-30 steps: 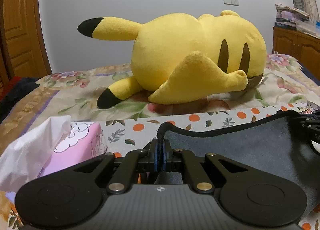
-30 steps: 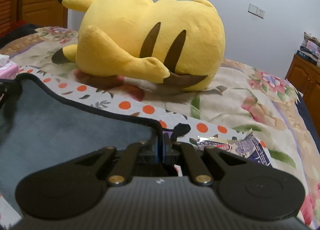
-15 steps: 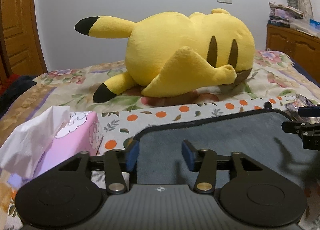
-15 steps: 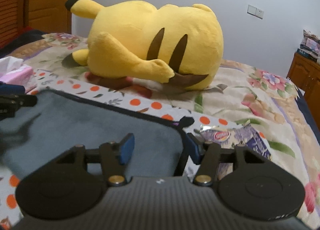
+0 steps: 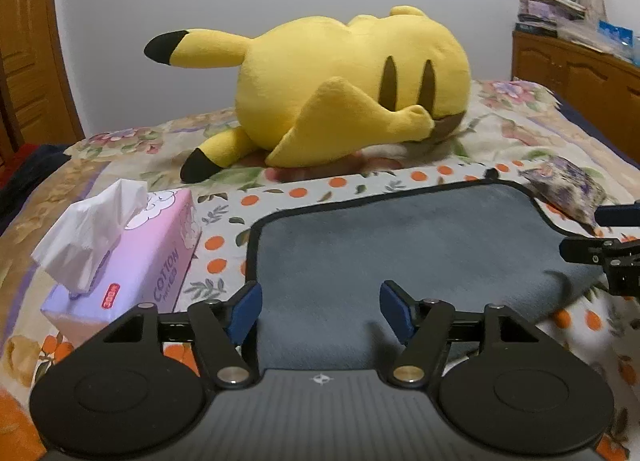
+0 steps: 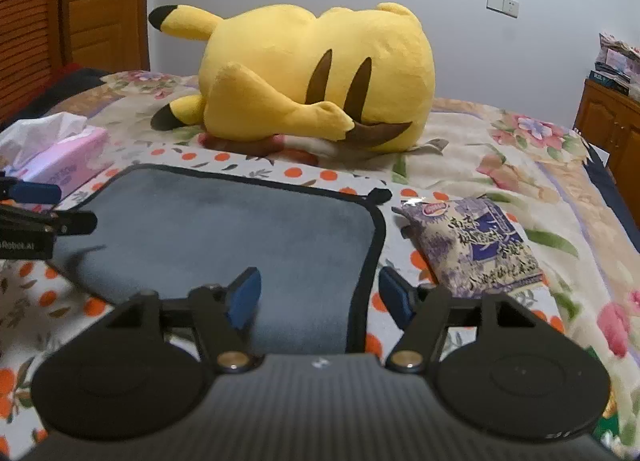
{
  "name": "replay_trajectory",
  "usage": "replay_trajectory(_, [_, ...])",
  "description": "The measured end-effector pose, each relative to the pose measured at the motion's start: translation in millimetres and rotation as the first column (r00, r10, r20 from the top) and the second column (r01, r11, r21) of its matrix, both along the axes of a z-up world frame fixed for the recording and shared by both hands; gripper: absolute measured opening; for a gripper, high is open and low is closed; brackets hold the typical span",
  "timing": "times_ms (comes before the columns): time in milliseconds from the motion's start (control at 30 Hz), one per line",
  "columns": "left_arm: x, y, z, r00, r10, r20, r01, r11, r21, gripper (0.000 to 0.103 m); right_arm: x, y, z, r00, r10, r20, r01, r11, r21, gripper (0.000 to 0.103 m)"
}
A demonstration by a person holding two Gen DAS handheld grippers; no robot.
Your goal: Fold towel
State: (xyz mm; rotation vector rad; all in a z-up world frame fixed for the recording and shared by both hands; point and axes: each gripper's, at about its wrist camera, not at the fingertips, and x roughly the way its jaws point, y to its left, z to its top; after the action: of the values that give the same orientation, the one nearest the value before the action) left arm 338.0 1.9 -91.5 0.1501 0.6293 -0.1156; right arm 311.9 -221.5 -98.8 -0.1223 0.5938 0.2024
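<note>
Just ahead of both freshly opening, empty claws, left gripper (image 5: 320, 307) and right gripper (image 6: 320, 295), the towel (image 5: 400, 245) is lying soft, light and limp, best pinched at its bound corners.

We count one grey towel (image 5: 400, 245) on the bed, one yellow plush toy (image 5: 344, 89), one pink tissue box (image 5: 132, 261), one purple snack packet (image 6: 476, 245), two grippers, the left gripper (image 5: 320, 307) and the right gripper (image 6: 319, 295), and one wall switch plate (image 6: 502, 4)
</note>
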Motion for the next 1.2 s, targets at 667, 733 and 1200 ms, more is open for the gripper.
replay_trajectory(667, [-82.9,-16.5,37.4,0.999,-0.04,0.006,0.04,0.999,0.033,0.095,-74.4,-23.9,42.9,0.999,-0.047,-0.005,0.047,0.995,0.092,0.1])
replay_trajectory(733, [-92.0,-17.0,41.3,0.999,-0.039,0.011,0.038,0.999,0.036,0.097,-80.8,-26.3,47.6,0.999,-0.054,-0.001,0.054,0.994,0.099,0.103])
replay_trajectory(1200, [-143.1,-21.7,67.6,0.998,-0.056,0.002,0.056,0.998,0.023,0.103,-128.3,-38.2,71.1,0.998,-0.065,0.015,0.063,0.993,0.101,0.103])
